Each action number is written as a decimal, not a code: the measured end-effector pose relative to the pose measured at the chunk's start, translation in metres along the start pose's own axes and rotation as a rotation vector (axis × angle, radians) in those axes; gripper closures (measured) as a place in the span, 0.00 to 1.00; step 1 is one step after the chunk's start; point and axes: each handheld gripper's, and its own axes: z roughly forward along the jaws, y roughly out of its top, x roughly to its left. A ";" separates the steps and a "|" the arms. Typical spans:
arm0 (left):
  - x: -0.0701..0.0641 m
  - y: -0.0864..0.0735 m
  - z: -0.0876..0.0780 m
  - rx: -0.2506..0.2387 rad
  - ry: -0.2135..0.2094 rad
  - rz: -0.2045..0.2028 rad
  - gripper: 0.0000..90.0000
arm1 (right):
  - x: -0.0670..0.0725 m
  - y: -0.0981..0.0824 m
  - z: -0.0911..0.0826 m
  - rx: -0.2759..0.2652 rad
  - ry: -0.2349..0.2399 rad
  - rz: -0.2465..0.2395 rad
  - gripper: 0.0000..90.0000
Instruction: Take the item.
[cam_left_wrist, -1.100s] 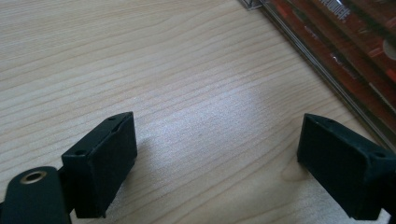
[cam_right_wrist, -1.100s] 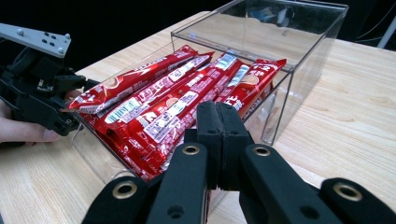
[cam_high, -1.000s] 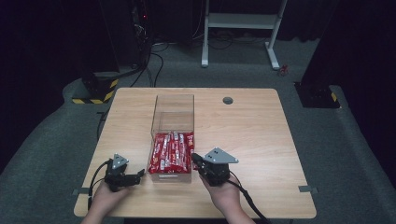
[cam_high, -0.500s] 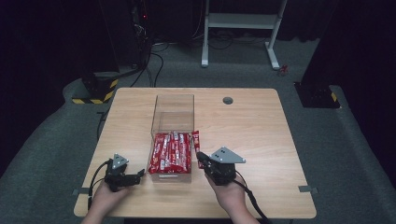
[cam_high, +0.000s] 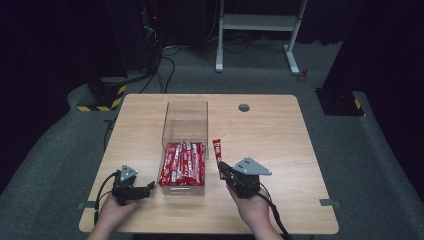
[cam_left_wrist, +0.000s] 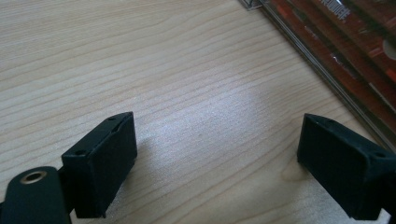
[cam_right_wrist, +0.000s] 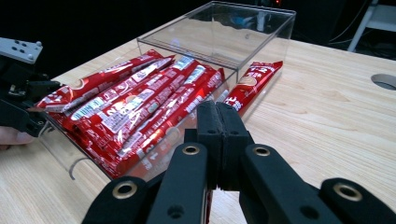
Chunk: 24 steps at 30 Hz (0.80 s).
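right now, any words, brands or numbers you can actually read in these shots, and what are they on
None can be read for certain.
red packets in the clear box: white print and label panels, too blurred and tilted to read.
loose packet held in the right gripper: white characters near its far end, not legible.
packet edges in the left gripper view: a scrap of white lettering, cut off and blurred.

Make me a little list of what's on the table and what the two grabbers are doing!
table: wooden table
box: clear box, red packets in its near end
right gripper: shut on red packet, which it holds just right of the box
left gripper: open, nothing between the jaws, near the box's left side
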 end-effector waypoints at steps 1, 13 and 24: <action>0.000 0.000 0.000 0.000 0.000 0.000 0.13 | 0.000 0.000 0.000 0.000 0.000 0.000 1.00; 0.000 0.000 0.000 0.000 0.000 0.000 0.13 | -0.012 -0.005 -0.007 0.003 -0.030 0.009 1.00; 0.000 0.000 0.000 0.000 0.000 0.000 0.13 | -0.024 -0.009 -0.009 0.011 -0.062 0.020 1.00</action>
